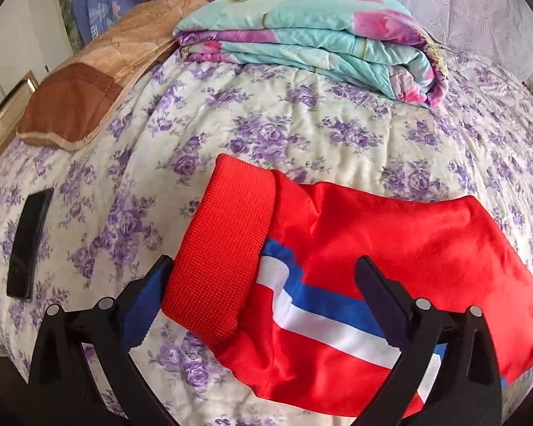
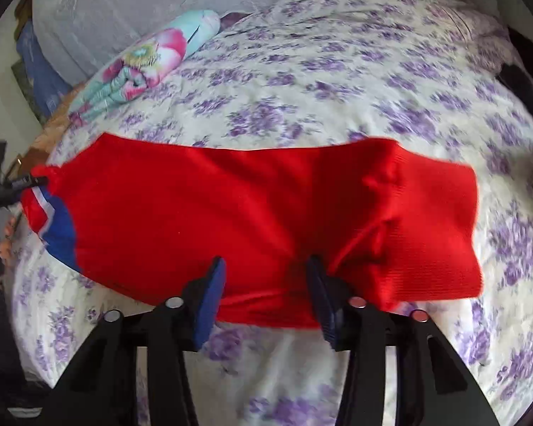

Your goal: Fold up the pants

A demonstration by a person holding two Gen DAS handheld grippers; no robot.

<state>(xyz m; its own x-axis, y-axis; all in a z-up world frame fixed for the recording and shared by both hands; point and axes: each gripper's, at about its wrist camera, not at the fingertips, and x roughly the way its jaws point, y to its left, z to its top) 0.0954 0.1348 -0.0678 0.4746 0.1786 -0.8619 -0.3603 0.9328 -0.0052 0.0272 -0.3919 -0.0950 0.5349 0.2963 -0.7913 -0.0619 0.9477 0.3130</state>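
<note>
Red pants (image 1: 391, 241) with a blue and white side stripe lie on the flowered bedspread (image 1: 302, 131). A ribbed red band (image 1: 224, 248) is rolled up at their left end. My left gripper (image 1: 264, 266) is open wide, one finger on each side of that striped end. In the right wrist view the pants (image 2: 231, 206) stretch across the bed, with the left gripper (image 2: 25, 181) at their far left corner. My right gripper (image 2: 265, 271) straddles their near edge. Its jaws stand narrow, with a gap still showing and red cloth between them. This view is blurred.
A folded turquoise and pink quilt (image 1: 302, 42) lies at the far side of the bed, also seen as the quilt (image 2: 142, 64) at upper left. A brown pillow (image 1: 71, 113) and a black phone (image 1: 28, 245) lie to the left. Dark things (image 2: 522, 81) sit at the right bed edge.
</note>
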